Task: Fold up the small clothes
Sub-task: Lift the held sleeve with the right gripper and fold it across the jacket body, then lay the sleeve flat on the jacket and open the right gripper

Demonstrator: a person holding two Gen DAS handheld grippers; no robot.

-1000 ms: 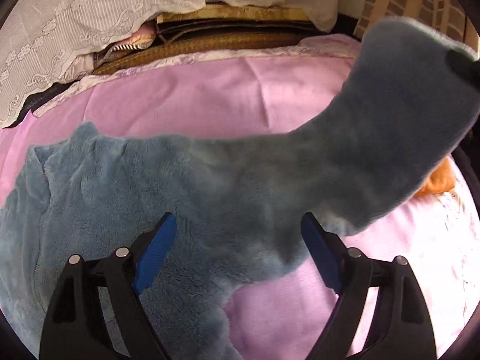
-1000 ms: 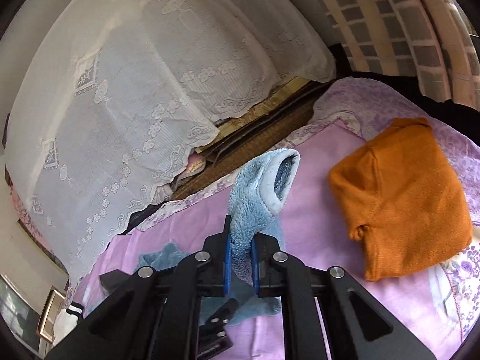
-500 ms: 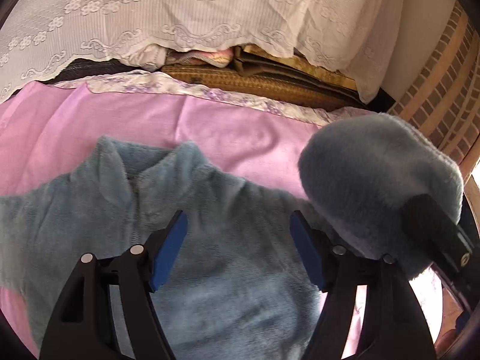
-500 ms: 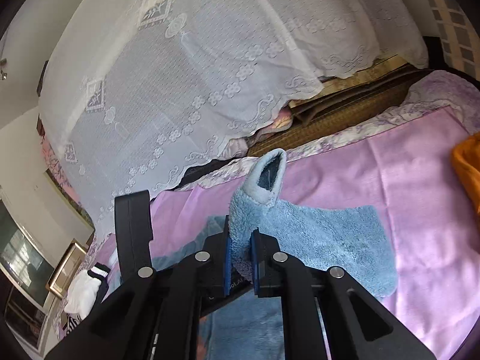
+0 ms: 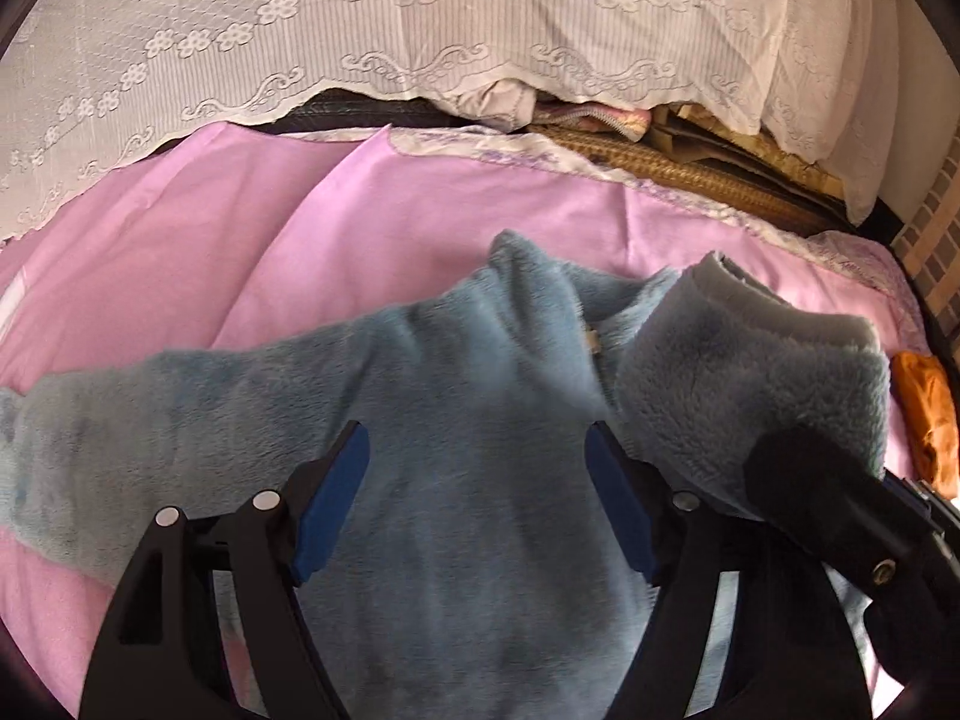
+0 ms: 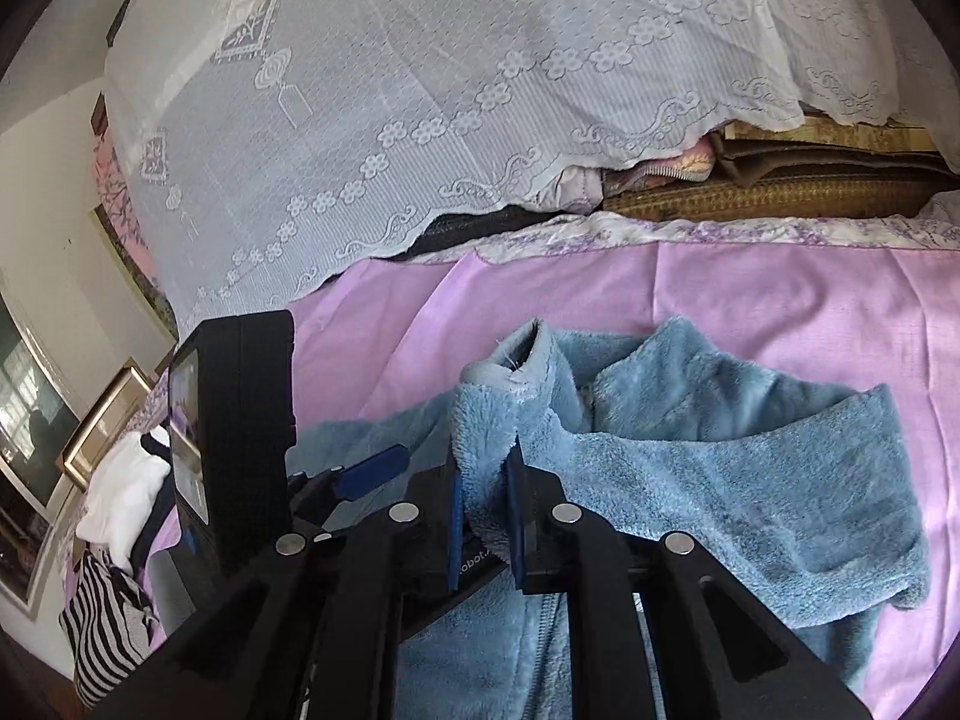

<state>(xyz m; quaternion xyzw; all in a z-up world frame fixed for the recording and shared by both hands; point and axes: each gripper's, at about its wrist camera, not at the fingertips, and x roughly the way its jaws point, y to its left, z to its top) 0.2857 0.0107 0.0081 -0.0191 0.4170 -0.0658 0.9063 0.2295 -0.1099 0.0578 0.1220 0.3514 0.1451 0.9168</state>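
While my right gripper (image 6: 486,516) has its fingers clamped on the cuff of the sleeve (image 6: 498,420), that sleeve lies folded across the chest of the blue fleece sweater (image 5: 456,420). The sweater is spread flat on the pink sheet (image 5: 300,228) of the bed, collar toward the lace cover (image 5: 420,18). My left gripper (image 5: 477,504) hangs over the sweater's middle with its fingers wide apart, gripping nothing. An orange garment (image 5: 927,414) lies at the far right edge.
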